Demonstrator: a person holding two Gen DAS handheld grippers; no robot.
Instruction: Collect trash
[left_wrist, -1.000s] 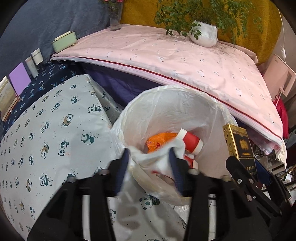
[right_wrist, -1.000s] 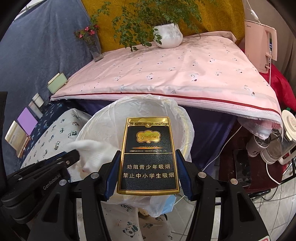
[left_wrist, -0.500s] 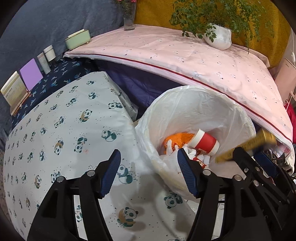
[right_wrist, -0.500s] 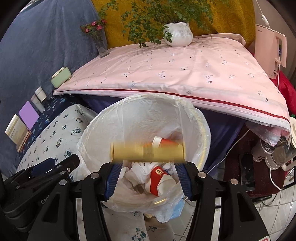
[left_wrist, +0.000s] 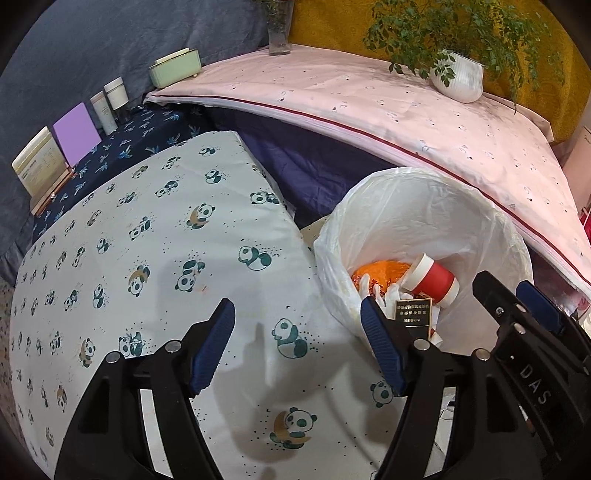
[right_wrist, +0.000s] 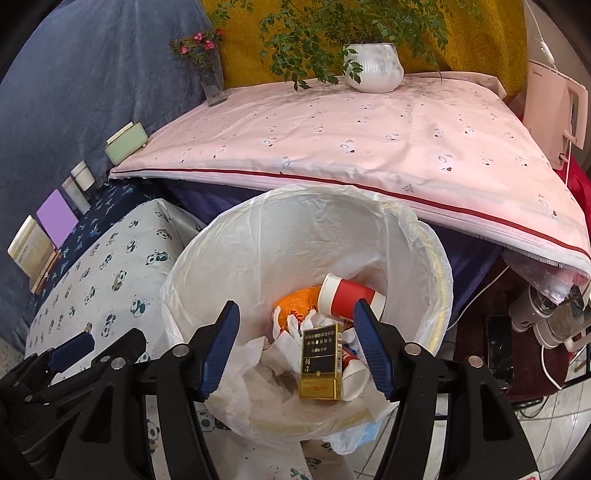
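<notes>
Cigarette pack lying in lined bin, long axis pointing toward bin's far rim, possibly propped on tissue, right gripper and left gripper jaws opening wide, gripping nothing.

The bin's mouth stands open from above, hemmed by the pink-covered table behind and the panda cushion beside it.

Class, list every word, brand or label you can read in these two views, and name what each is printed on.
"DAS": on the right gripper body, seen in the left wrist view.
Chinese lines and gold logo on the cigarette pack in the bin bag: too small to read.
Mark on the pink kettle: blurred.
</notes>
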